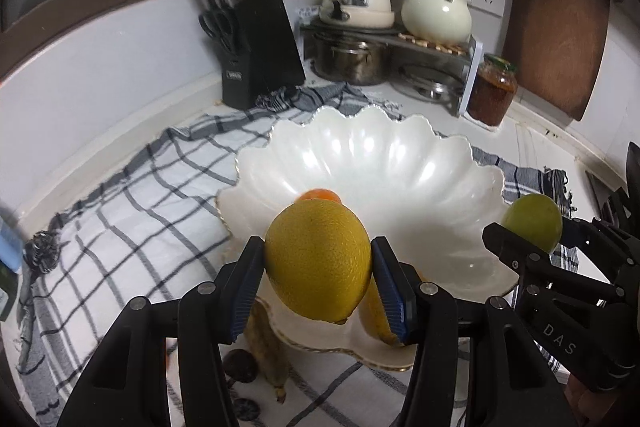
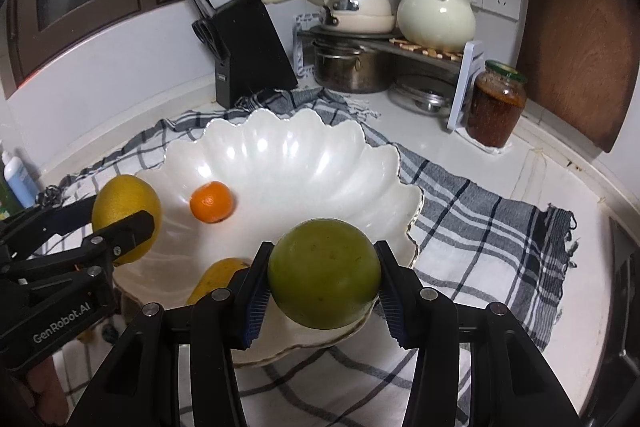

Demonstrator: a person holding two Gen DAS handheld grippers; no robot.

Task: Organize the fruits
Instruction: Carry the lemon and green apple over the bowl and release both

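One lemon, one green fruit

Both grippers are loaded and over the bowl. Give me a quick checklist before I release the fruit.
1. Left gripper shut on yellow fruit: ok.
2. Right gripper shut on green fruit: ok.
3. Both fruits over the white bowl: ok.
4. Free landing room beside the small orange and the mango: ok.
5. Drop height above the bowl floor: cannot tell.
6. Bowl sits level on the checked cloth: cannot tell.
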